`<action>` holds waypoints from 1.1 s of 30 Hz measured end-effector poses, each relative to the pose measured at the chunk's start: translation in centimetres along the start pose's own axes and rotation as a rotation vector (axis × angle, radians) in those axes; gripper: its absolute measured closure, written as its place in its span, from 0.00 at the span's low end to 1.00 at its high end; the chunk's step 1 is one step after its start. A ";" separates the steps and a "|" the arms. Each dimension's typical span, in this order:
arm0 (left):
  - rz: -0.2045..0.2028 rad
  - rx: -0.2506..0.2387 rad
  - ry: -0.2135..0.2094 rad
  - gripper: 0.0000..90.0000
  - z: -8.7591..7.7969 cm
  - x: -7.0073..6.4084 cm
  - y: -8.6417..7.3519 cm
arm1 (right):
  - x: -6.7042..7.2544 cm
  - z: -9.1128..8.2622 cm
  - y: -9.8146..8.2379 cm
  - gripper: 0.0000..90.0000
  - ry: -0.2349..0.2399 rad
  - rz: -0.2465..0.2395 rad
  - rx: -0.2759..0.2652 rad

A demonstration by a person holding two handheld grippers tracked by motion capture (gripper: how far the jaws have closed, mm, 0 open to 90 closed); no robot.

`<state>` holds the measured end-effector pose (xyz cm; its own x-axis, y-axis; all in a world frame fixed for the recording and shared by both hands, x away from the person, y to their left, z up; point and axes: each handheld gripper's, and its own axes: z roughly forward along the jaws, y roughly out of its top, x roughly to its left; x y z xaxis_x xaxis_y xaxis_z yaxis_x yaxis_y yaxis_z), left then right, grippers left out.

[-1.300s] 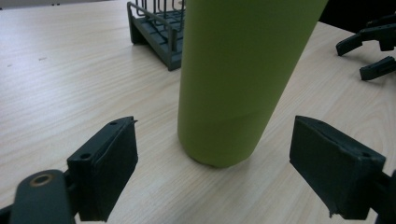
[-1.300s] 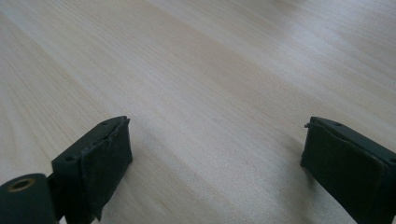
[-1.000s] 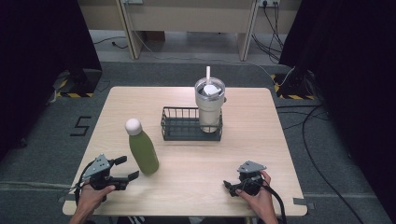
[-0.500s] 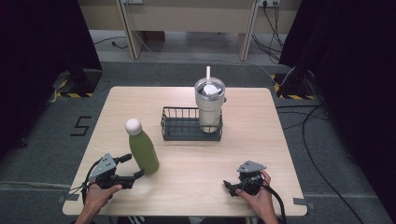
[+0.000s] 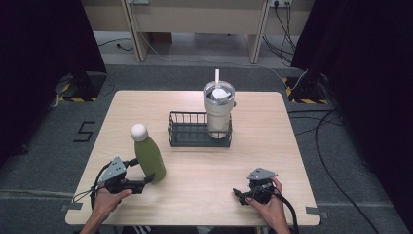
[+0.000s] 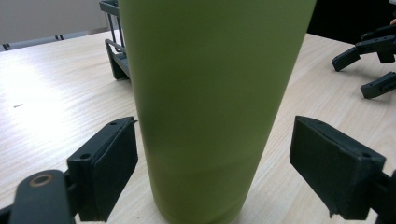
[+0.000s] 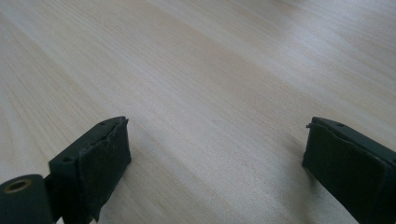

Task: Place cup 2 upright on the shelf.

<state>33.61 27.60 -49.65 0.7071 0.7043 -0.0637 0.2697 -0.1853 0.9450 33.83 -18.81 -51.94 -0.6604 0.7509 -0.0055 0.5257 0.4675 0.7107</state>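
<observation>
While the green bottle [image 6: 210,107] stands upright near the table's [image 5: 272,146] front left, straddled low by the open left gripper [image 5: 141,183] without contact, it could be tipped if one pad touched first; the right gripper [image 5: 239,195] is rested open, well apart

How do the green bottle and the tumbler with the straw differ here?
The green bottle stands on the bare table, between the left claw's open pads; the tumbler sits in the wire basket, away from both claws. The bottle is slim with a white cap; the tumbler is wider, pale, with a straw. Both stand upright.
</observation>
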 end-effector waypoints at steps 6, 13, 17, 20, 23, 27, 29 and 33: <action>0.009 0.002 0.007 0.16 0.8 0.0 0.1 | 0.0 0.0 0.0 0.08 0.000 0.000 0.000; 0.014 -0.003 0.014 0.16 1.7 0.1 0.3 | 0.0 0.0 0.0 0.08 -0.001 -0.001 0.000; 0.018 -0.002 0.012 0.17 2.2 0.2 0.4 | 0.0 0.0 0.0 0.08 -0.001 -0.002 0.000; 0.021 -0.001 0.014 0.17 2.6 0.3 0.4 | 0.0 0.0 0.0 0.08 -0.001 -0.002 0.000; 0.022 -0.002 0.016 0.17 2.9 0.4 0.5 | 0.0 0.0 0.0 0.08 -0.001 -0.002 0.000; 0.029 -0.001 0.016 0.17 3.3 0.3 0.4 | 0.0 0.0 0.0 0.08 -0.001 -0.002 0.000; 0.031 -0.002 0.018 0.17 3.5 0.2 0.4 | 0.0 0.0 0.0 0.08 0.000 -0.001 0.001; 0.035 -0.012 0.019 0.22 3.5 0.3 0.4 | 0.0 0.0 0.0 0.08 0.000 -0.001 0.001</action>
<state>36.20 25.33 -50.39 0.7038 0.7100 -0.0242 0.2369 -0.2025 0.9502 33.88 -18.80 -51.94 -0.6608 0.7506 -0.0059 0.5258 0.4685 0.7100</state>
